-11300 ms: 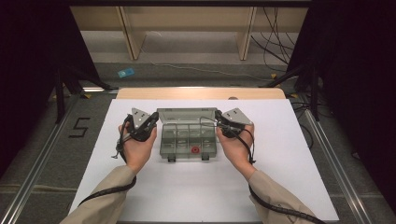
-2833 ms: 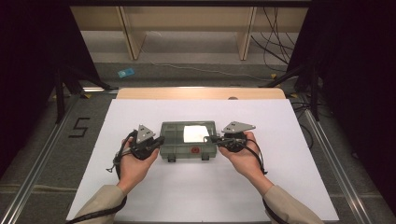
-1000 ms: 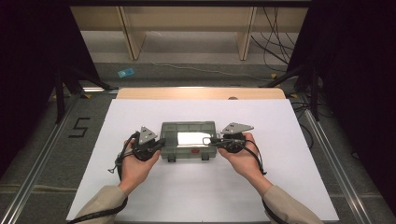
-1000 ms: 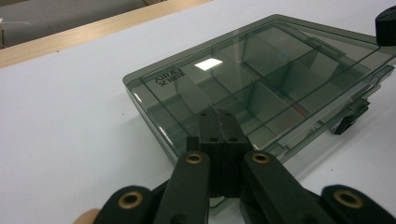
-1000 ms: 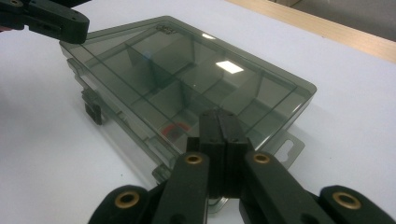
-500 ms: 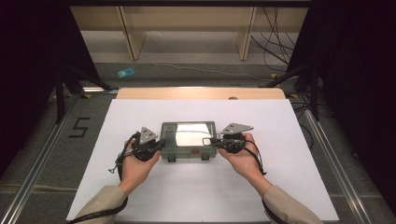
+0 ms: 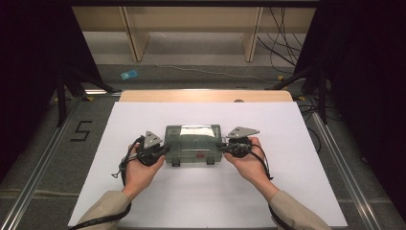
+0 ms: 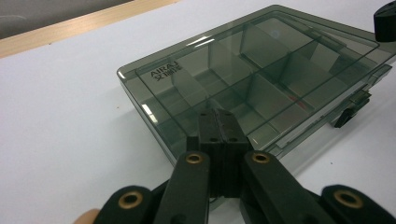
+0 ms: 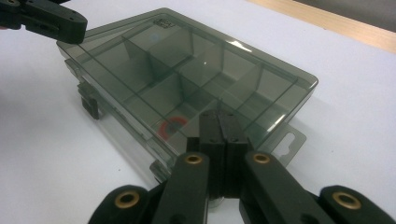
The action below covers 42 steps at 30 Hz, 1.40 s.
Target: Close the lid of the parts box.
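A smoky see-through compartment box point(image 7: 193, 143) lies in the middle of the white table, its lid down over the dividers. Two dark latches point(image 7: 175, 163) stick out at its front edge. A small red ring point(image 9: 170, 128) lies in one compartment. My left gripper point(image 7: 166, 149) is shut, with nothing between its jaws, and its tips point(image 8: 217, 116) rest on the lid's left end. My right gripper point(image 7: 220, 147) is likewise shut, with its tips point(image 9: 218, 116) on the lid's right end point(image 9: 280, 112). A hand holds each gripper.
The white table top point(image 7: 206, 196) spreads around the box on all sides. A wooden strip point(image 7: 206, 96) runs along the far edge. Beyond it is the floor with shelving legs and cables. Metal rails point(image 7: 33, 187) flank the table.
The lid, open 11 s ago, has come down onto the box. In the last second it dropped the last bit flat, with both grippers following it down.
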Each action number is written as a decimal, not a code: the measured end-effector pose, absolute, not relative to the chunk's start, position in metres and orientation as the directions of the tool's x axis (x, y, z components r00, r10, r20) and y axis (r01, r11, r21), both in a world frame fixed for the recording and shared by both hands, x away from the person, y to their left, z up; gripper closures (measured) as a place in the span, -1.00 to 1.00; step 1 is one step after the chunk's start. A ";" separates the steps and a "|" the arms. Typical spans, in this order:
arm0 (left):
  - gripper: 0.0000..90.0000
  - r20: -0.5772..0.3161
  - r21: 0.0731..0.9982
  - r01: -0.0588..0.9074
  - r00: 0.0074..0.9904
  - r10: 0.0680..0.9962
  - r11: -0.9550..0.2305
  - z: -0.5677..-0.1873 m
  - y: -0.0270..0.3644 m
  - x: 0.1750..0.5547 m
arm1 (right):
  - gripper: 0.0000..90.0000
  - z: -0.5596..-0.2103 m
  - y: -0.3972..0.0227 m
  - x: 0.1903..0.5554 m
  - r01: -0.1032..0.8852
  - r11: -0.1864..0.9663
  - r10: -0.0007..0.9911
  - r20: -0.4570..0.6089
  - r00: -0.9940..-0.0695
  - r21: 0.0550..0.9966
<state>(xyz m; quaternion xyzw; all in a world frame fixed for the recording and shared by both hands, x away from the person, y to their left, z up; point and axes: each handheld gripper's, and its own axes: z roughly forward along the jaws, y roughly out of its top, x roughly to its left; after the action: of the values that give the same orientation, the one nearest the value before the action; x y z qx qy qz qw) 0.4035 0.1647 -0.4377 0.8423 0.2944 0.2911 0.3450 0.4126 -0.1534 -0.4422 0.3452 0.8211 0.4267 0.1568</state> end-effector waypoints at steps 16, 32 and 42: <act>1.00 0.283 0.752 0.296 0.661 0.695 -0.589 -0.441 0.163 0.404 | 1.00 -0.445 -0.154 0.413 0.447 0.398 0.706 0.043 -0.707 0.802; 1.00 0.292 0.741 0.305 0.657 0.695 -0.599 -0.443 0.161 0.403 | 1.00 -0.448 -0.154 0.414 0.451 0.405 0.703 0.045 -0.710 0.796; 1.00 0.289 0.731 0.312 0.663 0.690 -0.606 -0.444 0.161 0.404 | 1.00 -0.450 -0.153 0.414 0.455 0.409 0.703 0.045 -0.710 0.791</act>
<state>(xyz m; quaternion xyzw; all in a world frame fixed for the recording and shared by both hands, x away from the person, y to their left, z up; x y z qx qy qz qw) 0.4041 0.1613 -0.4441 0.8496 0.2951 0.2851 0.3314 0.4145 -0.1533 -0.4498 0.3503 0.8260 0.4157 0.1491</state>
